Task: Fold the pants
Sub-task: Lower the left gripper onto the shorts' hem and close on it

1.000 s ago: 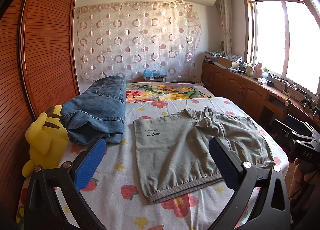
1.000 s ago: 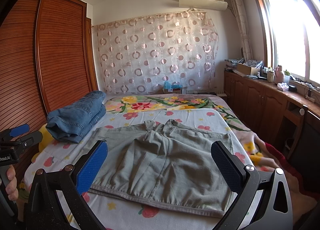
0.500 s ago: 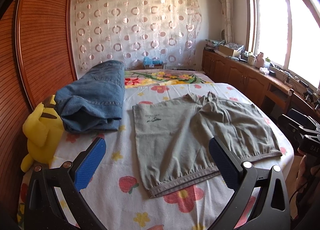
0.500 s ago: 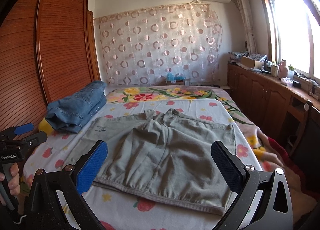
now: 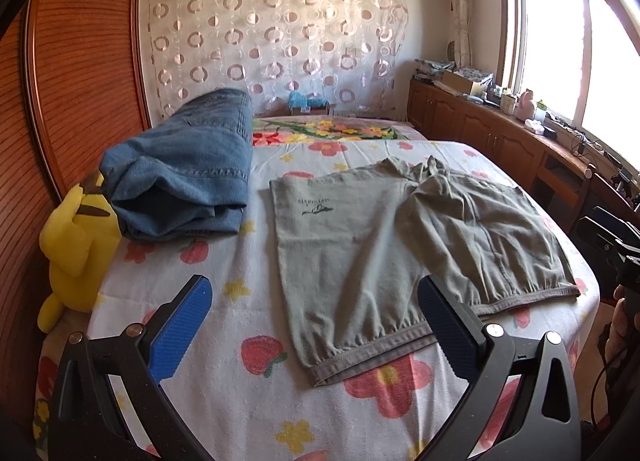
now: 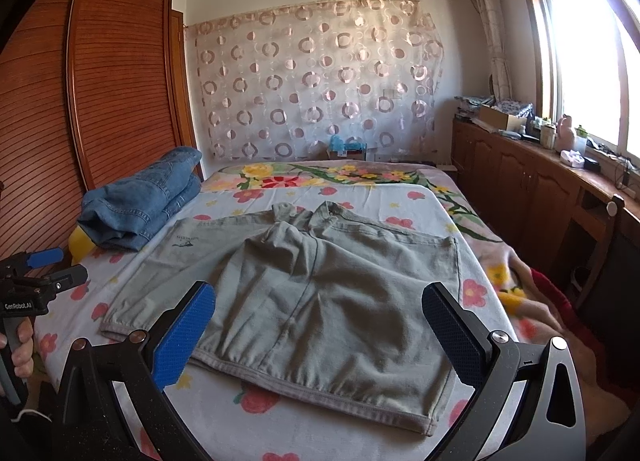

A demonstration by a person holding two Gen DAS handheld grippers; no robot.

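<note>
Two hand-held grippers, left and right, hover wide open and empty above grey-green pants spread on the bed; pinching the near hem corners cleanly should keep the fold square.

Both wrist views face up bed from foot, sharing grey pants

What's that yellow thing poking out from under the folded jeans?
A yellow plush toy sits at the bed's edge beside the wardrobe. The jeans lie against its head, hiding part of it; its face cannot be seen.
</note>
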